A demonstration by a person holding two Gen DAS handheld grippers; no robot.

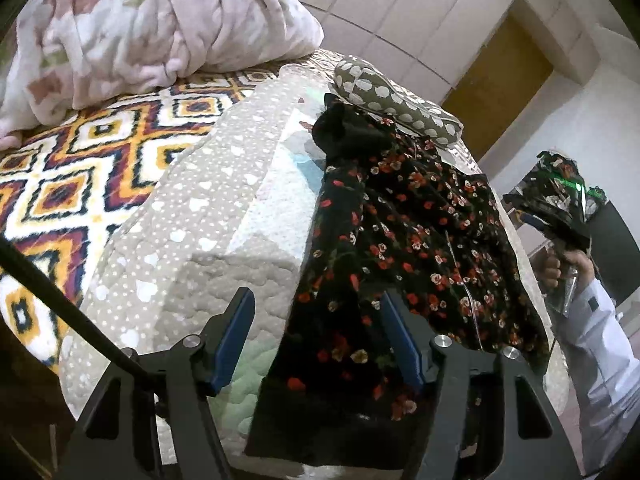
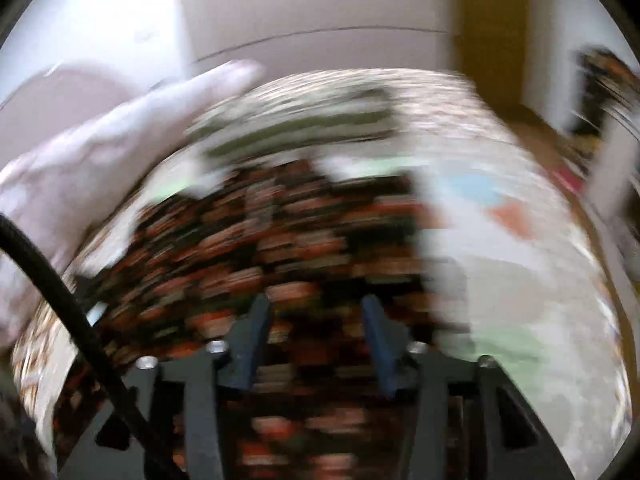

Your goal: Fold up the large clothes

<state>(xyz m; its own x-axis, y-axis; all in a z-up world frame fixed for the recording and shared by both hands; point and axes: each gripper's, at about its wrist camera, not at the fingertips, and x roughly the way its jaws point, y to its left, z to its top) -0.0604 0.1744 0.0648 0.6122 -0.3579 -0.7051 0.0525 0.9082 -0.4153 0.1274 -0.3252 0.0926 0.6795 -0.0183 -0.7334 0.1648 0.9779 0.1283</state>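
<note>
The black floral garment (image 1: 404, 236) lies spread on the quilted bedcover (image 1: 224, 216), filling the centre and lower right of the left wrist view, and nothing in either picture shows a completed fold, so the job looks to be at or near its start. The cloth is only roughly flat, with ripples down its right side, and its plain black end, perhaps a collar or sleeve, is bunched near the spotted pillow (image 1: 396, 100) in the upper middle of the frame. Its long axis runs from that bunched end down to the wide hem at the bottom centre, so it points away from the camera, leaning slightly left as it recedes. The left gripper (image 1: 318, 344) hangs just above the hem with its blue-padded jaws apart; the left edge of the cloth falls between them, but they press on nothing. The right gripper (image 2: 316, 340), in a heavily blurred view, also stands released over the same floral cloth (image 2: 280, 240), no fabric visibly pinched. In the left wrist view that tool appears at the right edge, held by a hand (image 1: 560, 268) clear of the bed. Smoothing, the folds and the squaring-up all seem still ahead.
</note>
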